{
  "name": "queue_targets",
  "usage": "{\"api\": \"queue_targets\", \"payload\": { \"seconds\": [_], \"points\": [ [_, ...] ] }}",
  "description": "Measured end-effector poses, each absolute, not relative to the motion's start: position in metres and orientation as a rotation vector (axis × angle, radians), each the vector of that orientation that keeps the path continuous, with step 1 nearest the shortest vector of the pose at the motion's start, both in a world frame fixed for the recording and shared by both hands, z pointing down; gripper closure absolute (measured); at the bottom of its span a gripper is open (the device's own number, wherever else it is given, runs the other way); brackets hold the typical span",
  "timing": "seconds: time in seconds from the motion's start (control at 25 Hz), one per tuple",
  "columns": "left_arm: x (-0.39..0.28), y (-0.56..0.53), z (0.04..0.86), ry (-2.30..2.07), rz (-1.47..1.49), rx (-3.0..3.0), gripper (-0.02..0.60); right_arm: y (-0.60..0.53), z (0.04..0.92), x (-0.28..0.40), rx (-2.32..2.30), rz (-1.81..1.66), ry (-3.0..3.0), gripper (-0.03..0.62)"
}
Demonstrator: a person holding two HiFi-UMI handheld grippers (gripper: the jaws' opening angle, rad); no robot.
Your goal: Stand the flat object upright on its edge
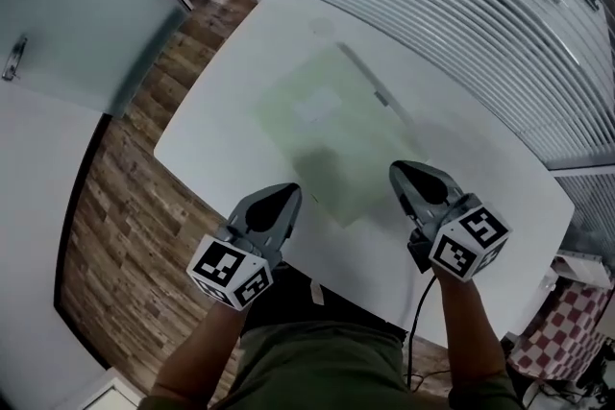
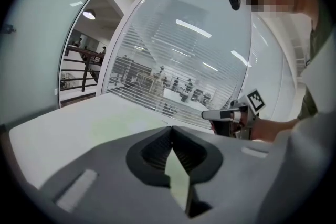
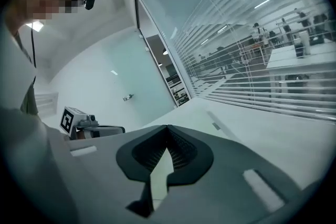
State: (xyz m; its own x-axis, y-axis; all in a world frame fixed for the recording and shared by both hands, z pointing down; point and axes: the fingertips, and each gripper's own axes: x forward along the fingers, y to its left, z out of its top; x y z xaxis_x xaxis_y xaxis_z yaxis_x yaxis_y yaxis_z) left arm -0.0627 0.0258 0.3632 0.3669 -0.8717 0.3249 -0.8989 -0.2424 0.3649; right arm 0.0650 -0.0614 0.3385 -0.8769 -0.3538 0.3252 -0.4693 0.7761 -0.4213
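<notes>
A pale green flat sheet (image 1: 327, 125) lies flat in the middle of the white table (image 1: 231, 120). My left gripper (image 1: 293, 192) hovers at the sheet's near left corner, jaws shut with nothing between them. My right gripper (image 1: 396, 170) hovers over the sheet's near right side, also shut and empty. In the left gripper view the closed jaws (image 2: 170, 127) point across the table, with the right gripper (image 2: 227, 114) to the right. In the right gripper view the closed jaws (image 3: 167, 127) face the table's far end, and the left gripper (image 3: 89, 126) shows at the left.
A thin grey strip (image 1: 370, 82) runs along the sheet's far right edge. Wood floor (image 1: 125, 206) lies left of the table; a glass wall with blinds (image 1: 461, 5) stands behind it. A checkered cloth (image 1: 567, 331) sits at bottom right. A cable (image 1: 415, 312) hangs from the right gripper.
</notes>
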Motion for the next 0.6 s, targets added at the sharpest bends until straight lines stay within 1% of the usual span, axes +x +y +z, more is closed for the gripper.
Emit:
{"api": "queue_targets", "payload": {
  "seconds": [0.2,0.6],
  "points": [
    [-0.079,0.022,0.384,-1.526,0.016,2.050,0.580,-0.077,0.354,0.055,0.646,0.677,-2.700,0.583],
    [-0.100,0.007,0.417,-1.482,0.006,1.999,0.578,-0.111,0.382,0.041,0.645,0.648,-2.612,0.582]
  ]
}}
